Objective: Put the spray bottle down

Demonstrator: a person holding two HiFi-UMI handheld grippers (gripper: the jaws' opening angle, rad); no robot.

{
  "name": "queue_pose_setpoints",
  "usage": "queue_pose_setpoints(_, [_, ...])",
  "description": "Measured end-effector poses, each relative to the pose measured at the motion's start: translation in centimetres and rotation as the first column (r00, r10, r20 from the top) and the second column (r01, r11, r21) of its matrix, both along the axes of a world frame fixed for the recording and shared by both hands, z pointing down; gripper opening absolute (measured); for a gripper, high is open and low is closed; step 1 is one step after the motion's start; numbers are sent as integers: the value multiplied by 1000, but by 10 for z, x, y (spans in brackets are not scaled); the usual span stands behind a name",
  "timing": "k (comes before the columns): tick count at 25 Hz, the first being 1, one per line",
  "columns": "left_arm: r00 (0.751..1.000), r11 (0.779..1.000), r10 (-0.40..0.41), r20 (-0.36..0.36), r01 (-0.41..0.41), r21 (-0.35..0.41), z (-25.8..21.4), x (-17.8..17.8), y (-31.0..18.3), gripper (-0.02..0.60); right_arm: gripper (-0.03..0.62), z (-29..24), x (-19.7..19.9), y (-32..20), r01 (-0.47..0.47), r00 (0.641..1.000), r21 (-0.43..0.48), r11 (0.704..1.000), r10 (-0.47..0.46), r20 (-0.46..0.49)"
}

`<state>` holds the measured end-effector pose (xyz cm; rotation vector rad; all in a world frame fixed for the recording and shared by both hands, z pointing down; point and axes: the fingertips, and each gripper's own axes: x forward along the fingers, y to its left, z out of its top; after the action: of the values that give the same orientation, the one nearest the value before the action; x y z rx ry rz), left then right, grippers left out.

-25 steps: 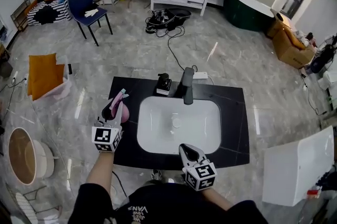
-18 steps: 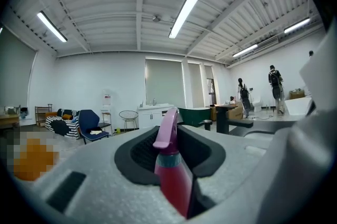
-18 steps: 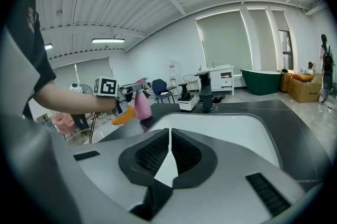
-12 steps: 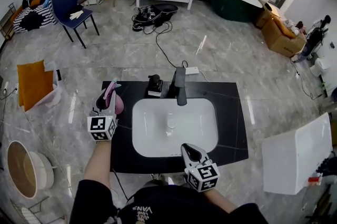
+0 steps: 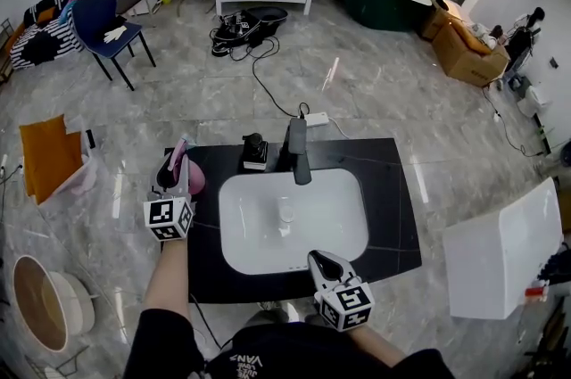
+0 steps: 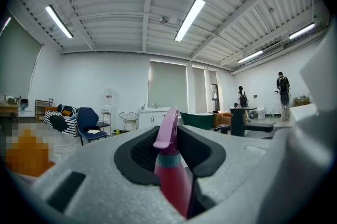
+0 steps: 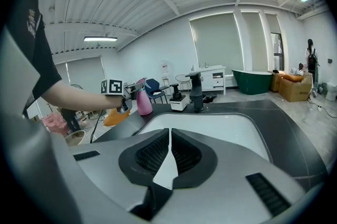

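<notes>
In the head view the pink spray bottle stands upright at the left edge of the black counter. My left gripper is shut on it. The left gripper view shows the bottle's neck and trigger head pinched between the grey pads of that gripper. I cannot tell whether its base rests on the counter. My right gripper hovers at the counter's front edge, its jaws shut with nothing between them. From the right gripper view the bottle shows far left.
A white sink basin fills the counter's middle, with a dark faucet and a small black dispenser behind it. A white panel stands to the right. Marble floor surrounds the counter, with a blue chair and cables beyond.
My left gripper has carried the bottle farther from me along the counter's left side and a little lower. The right gripper has stayed at the front edge.
</notes>
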<state>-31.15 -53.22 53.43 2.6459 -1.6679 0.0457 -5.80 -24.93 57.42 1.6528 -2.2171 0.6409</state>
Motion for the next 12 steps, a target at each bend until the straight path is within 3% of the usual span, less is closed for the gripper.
queue_pose_setpoints(7, [998, 999, 30, -46, -31, -21, 1, -2, 4, 132, 14, -4, -12, -4, 25, 1000, 16, 1000, -25, 2])
queue_pose_setpoints(12, [994, 993, 74, -81, -81, -83, 8, 0, 8, 299, 14, -9, -19, -3, 43, 999, 27, 999, -43, 5])
